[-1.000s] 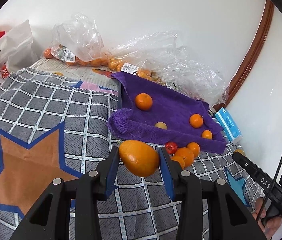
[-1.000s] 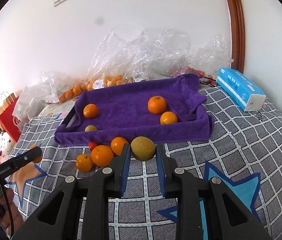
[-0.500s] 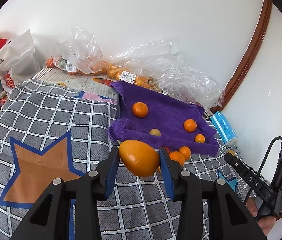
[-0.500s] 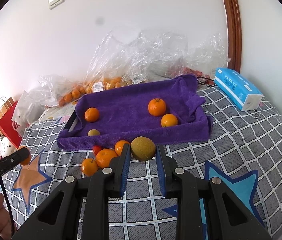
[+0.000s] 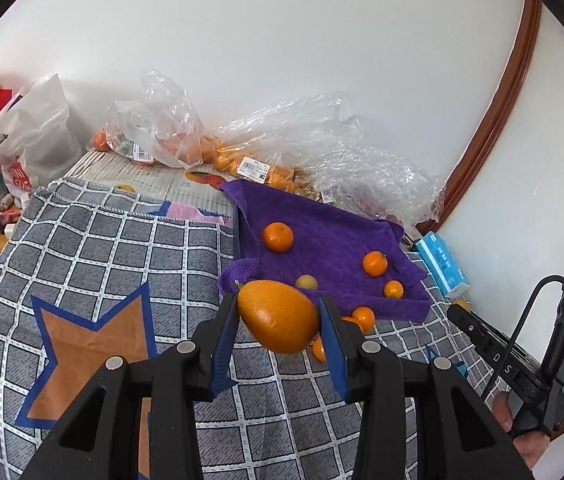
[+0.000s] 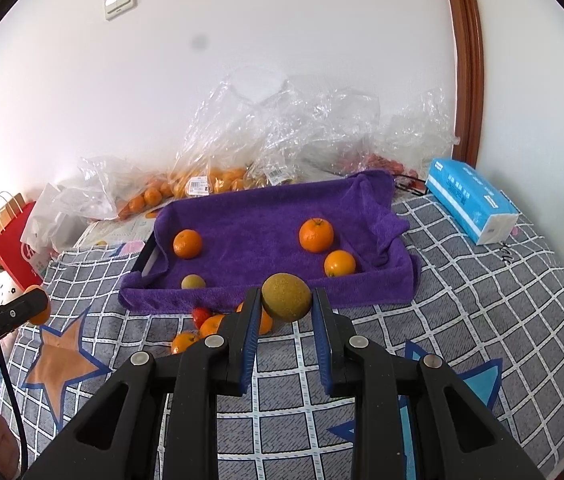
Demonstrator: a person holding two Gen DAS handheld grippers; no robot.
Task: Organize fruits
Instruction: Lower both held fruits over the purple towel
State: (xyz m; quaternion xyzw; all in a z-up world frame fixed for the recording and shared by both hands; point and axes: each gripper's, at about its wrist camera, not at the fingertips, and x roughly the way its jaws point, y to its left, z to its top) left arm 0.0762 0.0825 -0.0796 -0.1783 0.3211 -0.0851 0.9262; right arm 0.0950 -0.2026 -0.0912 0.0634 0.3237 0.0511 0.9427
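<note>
Left tool clamped on large orange, right tool clamped on brownish fruit, both aloft before purple-towelled tray; four fruits in tray, several loose ones on checked cloth remaining.

- The left tool is pointing forward and downward, its two blue pads clamping a large orange fruit from both sides.
- The right tool is pointing forward and downward, its pads pressing a round brownish-green fruit at the fingertips.
- A hand is gripping the right tool's handle.
</note>
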